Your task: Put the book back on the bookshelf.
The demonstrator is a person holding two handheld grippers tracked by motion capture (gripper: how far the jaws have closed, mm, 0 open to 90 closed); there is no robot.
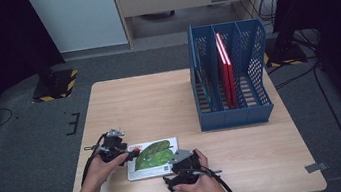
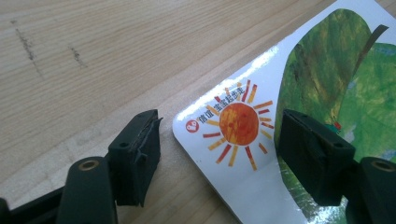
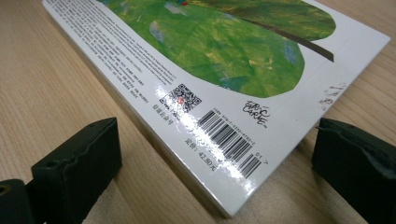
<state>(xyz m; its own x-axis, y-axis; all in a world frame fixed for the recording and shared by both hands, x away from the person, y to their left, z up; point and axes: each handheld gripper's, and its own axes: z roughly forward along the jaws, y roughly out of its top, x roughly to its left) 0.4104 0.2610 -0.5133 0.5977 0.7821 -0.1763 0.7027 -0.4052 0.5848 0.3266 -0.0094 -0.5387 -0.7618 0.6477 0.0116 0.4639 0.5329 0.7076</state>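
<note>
My jaws stood apart on both sides. My left gripper (image 1: 134, 155) straddled the book's (image 1: 153, 158) corner at nine o'clock, one jaw on bare wood, one over the cover, neither pressing. The book lay flat on the table (image 1: 159, 102) near its front edge. My right gripper (image 1: 169, 178) gaped around the barcode corner at five o'clock. A blue rack (image 1: 230, 75) stood at one o'clock.

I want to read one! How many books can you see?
3, maybe more. One book with a green leaf lies flat on the table near both hands. A red book and a thin dark book stand in the blue rack; its walls may hide others.
</note>
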